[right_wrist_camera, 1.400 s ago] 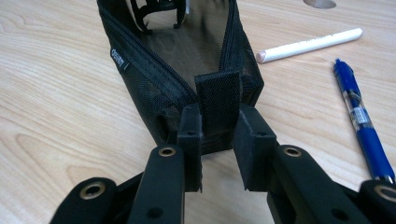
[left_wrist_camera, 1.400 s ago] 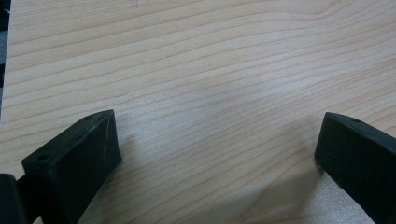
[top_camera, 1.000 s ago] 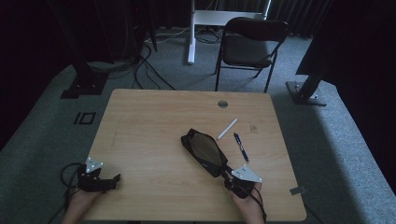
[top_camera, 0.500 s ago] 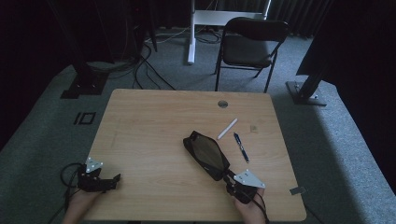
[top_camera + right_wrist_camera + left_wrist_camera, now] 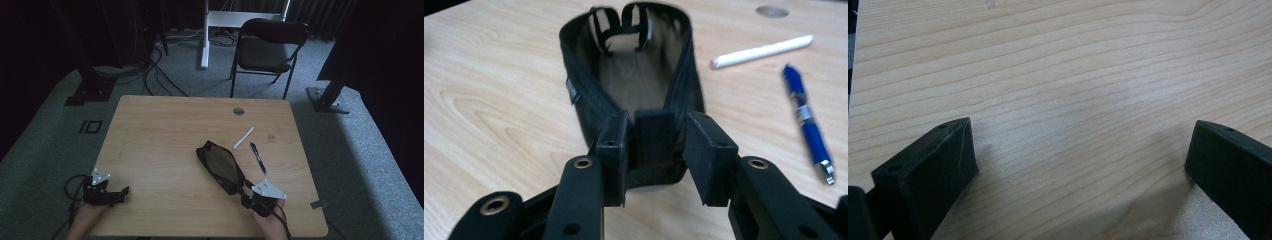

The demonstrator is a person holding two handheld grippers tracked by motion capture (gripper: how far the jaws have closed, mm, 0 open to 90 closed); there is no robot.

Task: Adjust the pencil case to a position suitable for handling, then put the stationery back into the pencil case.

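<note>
Right now the right gripper (image 5: 659, 157) has just been opening around the pouch (image 5: 636, 85) end; loosened jaws could let it slump shut. Left gripper (image 5: 1083, 165) rests open on the table (image 5: 165, 130).

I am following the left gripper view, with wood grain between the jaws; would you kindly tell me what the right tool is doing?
Observer: The right tool has the near end of a black mesh pouch between its jaws. They have just been opening, and the pads no longer seem to press on it.
Operator: Thank you. Does anything lie close to that pouch?
Observer: A white stick and a blue pen lie on the table, just right of the pouch in the high view.
Operator: And where is my left tool?
Observer: The left tool sits by the table's near left corner, well apart from the pouch.
</note>
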